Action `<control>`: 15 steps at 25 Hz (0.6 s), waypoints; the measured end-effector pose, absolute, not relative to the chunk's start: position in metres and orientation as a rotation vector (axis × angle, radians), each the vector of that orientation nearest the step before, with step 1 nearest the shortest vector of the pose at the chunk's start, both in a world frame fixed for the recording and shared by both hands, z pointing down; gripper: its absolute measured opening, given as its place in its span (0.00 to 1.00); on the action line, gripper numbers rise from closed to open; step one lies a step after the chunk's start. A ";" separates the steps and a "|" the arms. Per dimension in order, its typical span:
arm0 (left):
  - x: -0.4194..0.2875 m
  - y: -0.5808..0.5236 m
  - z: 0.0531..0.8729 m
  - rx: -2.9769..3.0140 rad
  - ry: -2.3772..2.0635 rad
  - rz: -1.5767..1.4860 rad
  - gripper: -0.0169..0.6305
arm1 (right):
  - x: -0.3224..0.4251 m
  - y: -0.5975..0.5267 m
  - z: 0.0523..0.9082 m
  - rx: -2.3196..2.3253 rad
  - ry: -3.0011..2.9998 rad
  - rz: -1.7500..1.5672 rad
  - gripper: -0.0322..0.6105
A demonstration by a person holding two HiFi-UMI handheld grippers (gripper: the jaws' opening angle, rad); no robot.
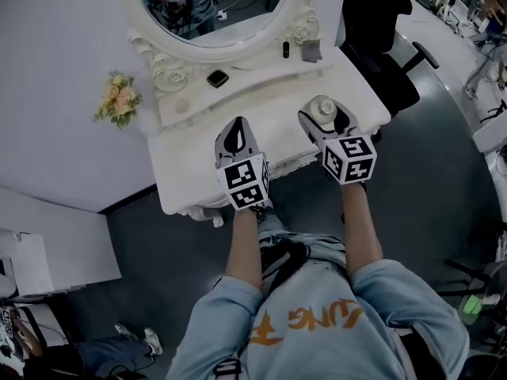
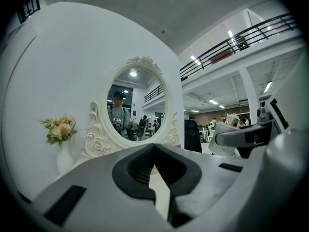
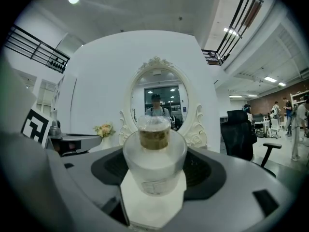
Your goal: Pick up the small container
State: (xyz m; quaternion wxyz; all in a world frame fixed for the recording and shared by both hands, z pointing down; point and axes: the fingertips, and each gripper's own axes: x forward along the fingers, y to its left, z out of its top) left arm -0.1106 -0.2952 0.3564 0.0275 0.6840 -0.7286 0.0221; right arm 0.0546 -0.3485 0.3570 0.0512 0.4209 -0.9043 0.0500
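The small container [image 3: 154, 161] is a frosted glass jar with a clear lid over a golden-brown band. It stands upright between the jaws of my right gripper [image 3: 155, 144], which is shut on it. In the head view the right gripper [image 1: 322, 111] holds the container [image 1: 324, 104] over the right part of the white dressing table [image 1: 190, 153]. My left gripper [image 1: 236, 127] hovers over the table's front middle, level with the right one. The left gripper [image 2: 154, 148] has its jaw tips together and nothing between them.
An oval mirror [image 1: 214, 6] in a carved white frame stands at the table's back. On its shelf lie a flat black item [image 1: 218, 78], a small black bottle [image 1: 285, 50] and a grey object [image 1: 311, 51]. Flowers [image 1: 119, 100] stand at the left, a black office chair [image 1: 388, 62] at the right.
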 end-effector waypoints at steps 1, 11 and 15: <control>-0.110 -0.294 0.355 2.117 -2.249 0.065 0.05 | 0.055 -0.348 0.356 1.283 -2.754 0.154 0.57; -0.113 -0.285 0.357 2.111 -2.248 0.057 0.05 | 0.055 -0.339 0.353 1.278 -2.755 0.112 0.57; -0.111 -0.280 0.355 2.115 -2.253 0.064 0.05 | 0.059 -0.336 0.355 1.285 -2.747 0.122 0.57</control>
